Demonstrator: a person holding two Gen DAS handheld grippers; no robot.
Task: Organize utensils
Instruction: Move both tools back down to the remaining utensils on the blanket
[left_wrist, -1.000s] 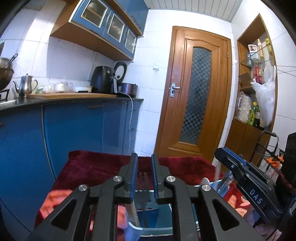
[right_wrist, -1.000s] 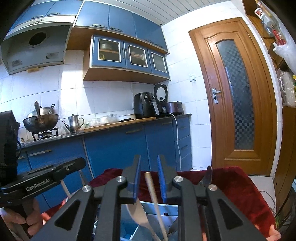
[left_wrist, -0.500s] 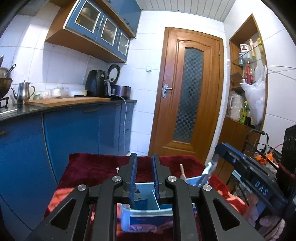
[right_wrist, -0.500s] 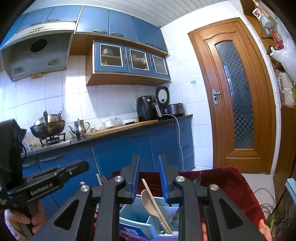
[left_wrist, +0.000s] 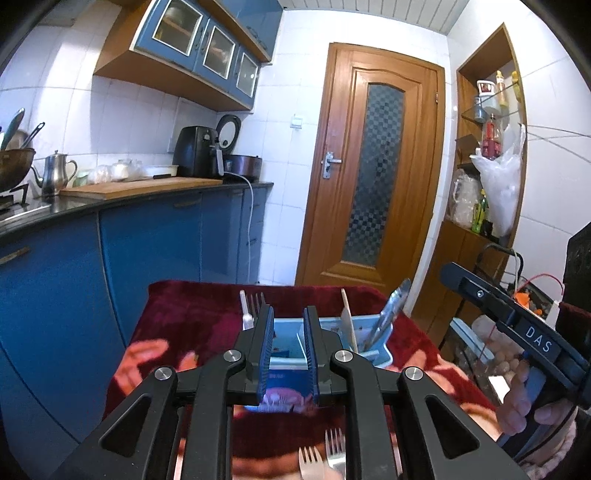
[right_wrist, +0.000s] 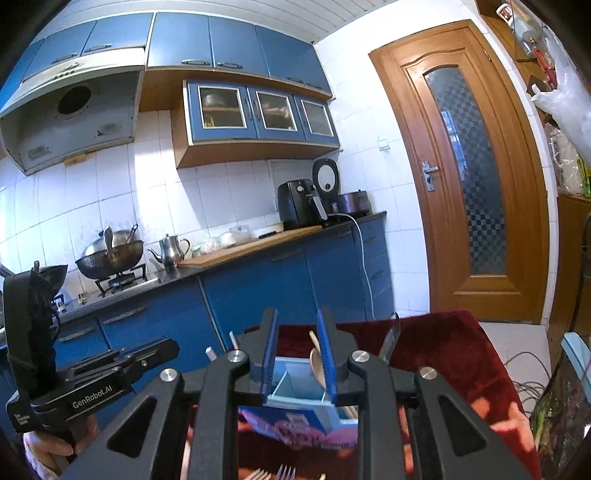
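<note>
A light blue divided utensil holder (left_wrist: 286, 345) stands on a red blanket (left_wrist: 192, 328); it also shows in the right wrist view (right_wrist: 295, 387). In it stand a wooden spoon (left_wrist: 347, 321), metal tongs (left_wrist: 391, 310) and a fork (left_wrist: 256, 299) at its left. The spoon also shows in the right wrist view (right_wrist: 317, 363). Loose forks (left_wrist: 325, 458) lie on the blanket near me. My left gripper (left_wrist: 289, 314) is open and empty, held back from the holder. My right gripper (right_wrist: 295, 317) is open and empty too.
Blue kitchen cabinets (left_wrist: 147, 240) with a worktop run along the left. A wooden door (left_wrist: 373, 170) is behind the table. Shelves (left_wrist: 487, 147) with bottles and a bag stand at the right. A wok (right_wrist: 110, 254) sits on the stove.
Both grippers have drawn back and up from the holder. The holder now sits farther off, and loose forks have come into view at the bottom edge.
</note>
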